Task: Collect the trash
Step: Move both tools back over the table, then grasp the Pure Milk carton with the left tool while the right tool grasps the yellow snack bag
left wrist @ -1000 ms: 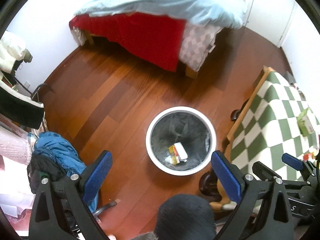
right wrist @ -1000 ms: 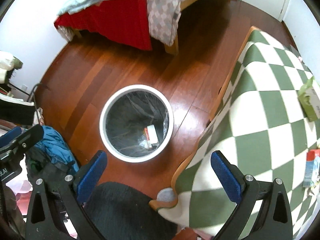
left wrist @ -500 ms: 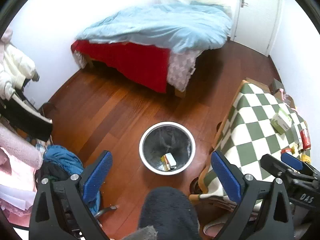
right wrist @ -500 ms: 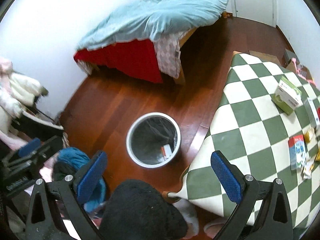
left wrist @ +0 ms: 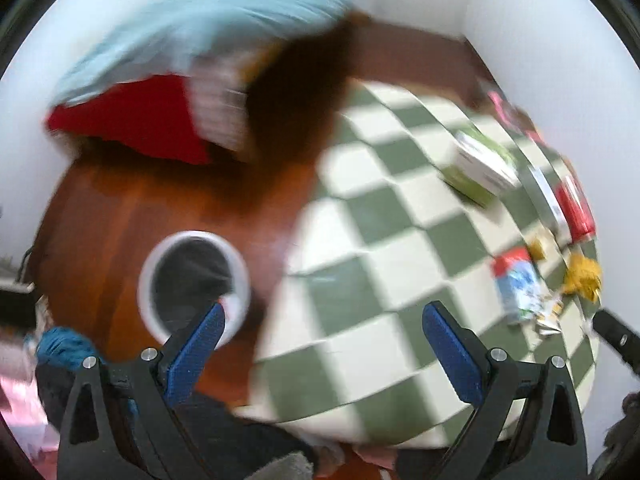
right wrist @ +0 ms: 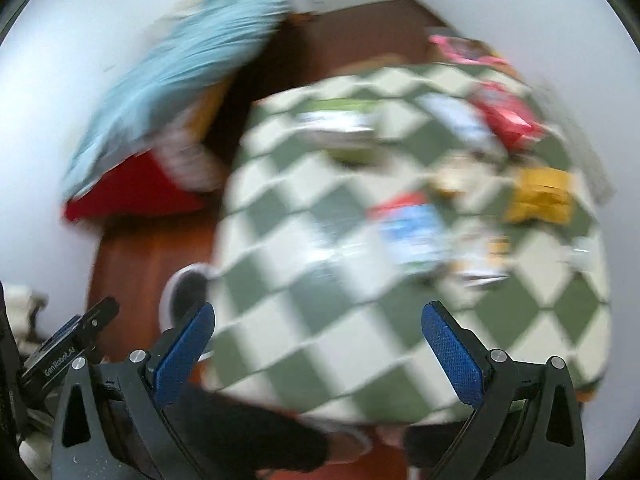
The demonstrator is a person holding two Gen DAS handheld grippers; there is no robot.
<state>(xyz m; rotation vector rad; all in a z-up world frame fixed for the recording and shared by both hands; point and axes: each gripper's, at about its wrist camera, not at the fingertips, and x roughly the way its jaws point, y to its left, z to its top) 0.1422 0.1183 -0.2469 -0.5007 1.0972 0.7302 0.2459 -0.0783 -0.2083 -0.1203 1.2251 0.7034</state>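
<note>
Since the prev. frames you swung both cams off the floor and toward the table: the checkered cloth [left wrist: 360, 344], low right 0.5 s ago, filled the ctr and right of both views, and the bin [left wrist: 236, 268] dropped to lower left. Both frames were motion-blurred.

Left gripper [left wrist: 322, 350]: you held it spread wide, nothing betw. the blue pads [left wrist: 196, 354]. Right gripper [right wrist: 318, 348]: likewise spread, empty. The left unit's body showed at lower left of the right view.

Trash, left view: green/white box [left wrist: 482, 168] upper right on the cloth; red pack [left wrist: 576, 212] at the right edge; red/blue carton [left wrist: 516, 284] mid-right; yellow wrapper [left wrist: 582, 276] just beside it; small scraps [left wrist: 550, 318] below, detail unreadable. All lay on the cloth, well apart from both grippers.

Right view: the carton [right wrist: 414, 232] sat right of ctr, yellow wrapper [right wrist: 540, 196] and red pack [right wrist: 506, 114] to the right and upper right. The bin [right wrist: 176, 280] was part-hidden behind the cloth edge, lower left. Bed [left wrist: 200, 40] occupied upper left.
</note>
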